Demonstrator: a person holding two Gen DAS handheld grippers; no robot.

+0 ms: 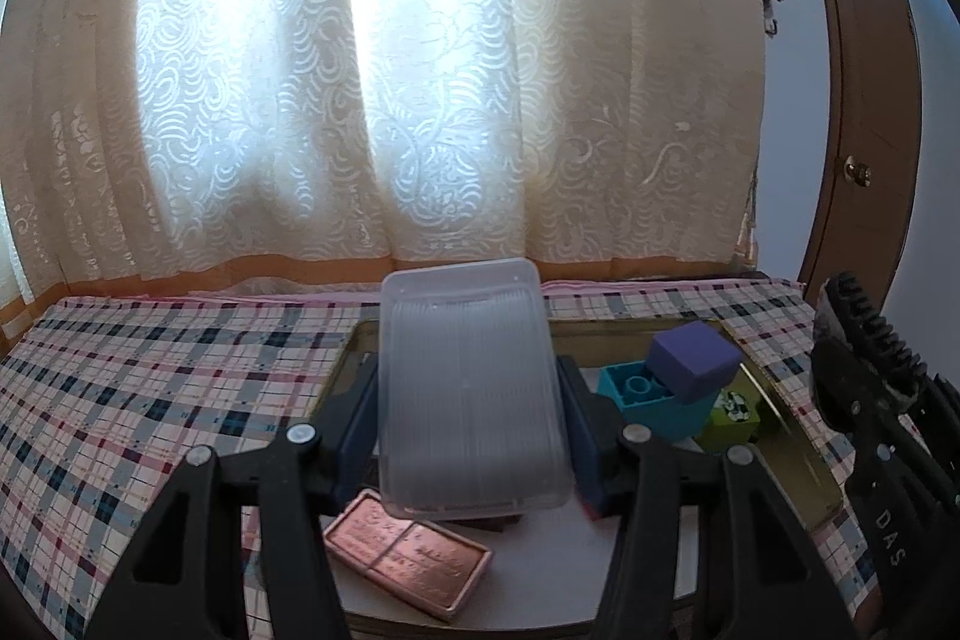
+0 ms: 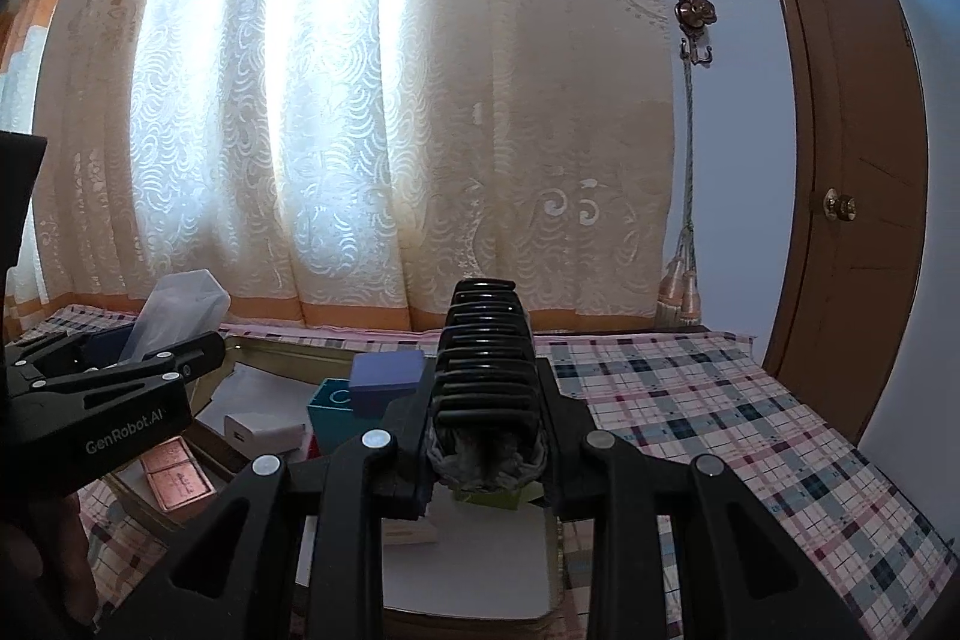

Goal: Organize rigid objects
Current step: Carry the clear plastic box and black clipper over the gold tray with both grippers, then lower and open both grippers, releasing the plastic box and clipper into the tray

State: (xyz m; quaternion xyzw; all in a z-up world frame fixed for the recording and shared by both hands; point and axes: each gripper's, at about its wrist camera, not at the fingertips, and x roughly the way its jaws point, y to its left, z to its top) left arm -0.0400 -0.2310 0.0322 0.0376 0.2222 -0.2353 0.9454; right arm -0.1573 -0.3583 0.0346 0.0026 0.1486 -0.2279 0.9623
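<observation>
Your left gripper (image 1: 471, 436) pinches the translucent box (image 1: 468, 388); right gripper (image 2: 486, 436) clamps the ribbed black object (image 2: 485, 358), both above the tray (image 1: 798, 466) for stowing.

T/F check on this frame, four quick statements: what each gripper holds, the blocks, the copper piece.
1. The left gripper is shut on a clear plastic box. True.
2. The right gripper is open and empty. False: it is shut on a black ribbed comb piece.
3. The purple block rests on the teal block. True.
4. The copper plate lies on the plaid cloth outside the tray. False: it lies inside the tray.
</observation>
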